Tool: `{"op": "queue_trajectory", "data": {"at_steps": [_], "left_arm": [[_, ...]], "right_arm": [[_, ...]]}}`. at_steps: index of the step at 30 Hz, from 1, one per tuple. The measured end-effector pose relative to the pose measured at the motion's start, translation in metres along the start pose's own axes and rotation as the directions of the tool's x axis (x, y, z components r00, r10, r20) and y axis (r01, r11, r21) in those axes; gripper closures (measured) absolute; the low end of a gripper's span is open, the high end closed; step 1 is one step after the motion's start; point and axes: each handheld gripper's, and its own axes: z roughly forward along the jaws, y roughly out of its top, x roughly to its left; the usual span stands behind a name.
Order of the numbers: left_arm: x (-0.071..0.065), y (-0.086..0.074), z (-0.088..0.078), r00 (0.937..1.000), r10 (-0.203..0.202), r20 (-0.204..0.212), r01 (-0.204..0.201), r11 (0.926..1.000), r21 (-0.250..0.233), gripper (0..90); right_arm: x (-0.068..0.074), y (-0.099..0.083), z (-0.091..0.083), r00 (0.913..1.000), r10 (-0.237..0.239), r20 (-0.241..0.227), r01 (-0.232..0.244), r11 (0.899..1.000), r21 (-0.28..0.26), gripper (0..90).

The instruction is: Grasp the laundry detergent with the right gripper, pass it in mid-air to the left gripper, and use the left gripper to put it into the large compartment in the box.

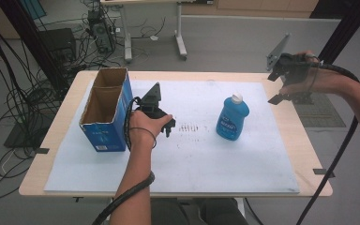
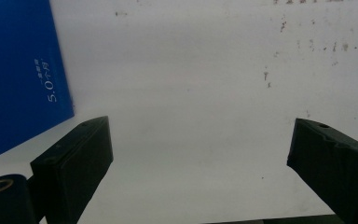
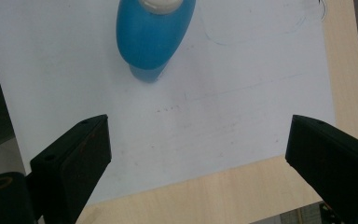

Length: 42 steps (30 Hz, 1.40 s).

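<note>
Blue bottle (image 1: 233,118) upright mid-mat | cardboard box (image 1: 107,108) beside left claw (image 1: 168,125)

On the white foam mat (image 1: 243,159), two things stand in the way: an open-topped blue cardboard box (image 1: 107,110) at the left edge and an upright blue plastic bottle with a white cap (image 1: 233,117) right of centre. The stretch between them is bare apart from the left gripper (image 1: 168,126), which hangs wide-jawed just beside the box. The mat's whole near half lies free, as does the strip of pale wooden table (image 1: 295,126) right of the bottle.
</note>
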Motion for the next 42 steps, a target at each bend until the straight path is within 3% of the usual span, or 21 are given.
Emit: {"op": "queue_trajectory", "data": {"at_steps": [26,30,42], "left_arm": [[0.005,-0.003,-0.003,0.9999,0.008,0.008,-0.008,0.9999,-0.008,6.9],[0.007,-0.005,-0.003,0.9999,0.012,0.010,-0.012,0.9999,-0.004,6.9],[0.011,-0.009,-0.004,0.9998,0.012,0.014,-0.012,0.9999,-0.008,6.9]], "right_arm": [[0.011,-0.018,0.010,0.9982,0.060,-0.001,-0.060,0.996,-0.070,4.4],[0.016,-0.026,0.018,0.9960,0.090,0.001,-0.089,0.990,-0.110,4.0],[0.031,-0.043,0.038,0.9902,0.140,-0.005,-0.139,0.978,-0.157,3.7]]}}
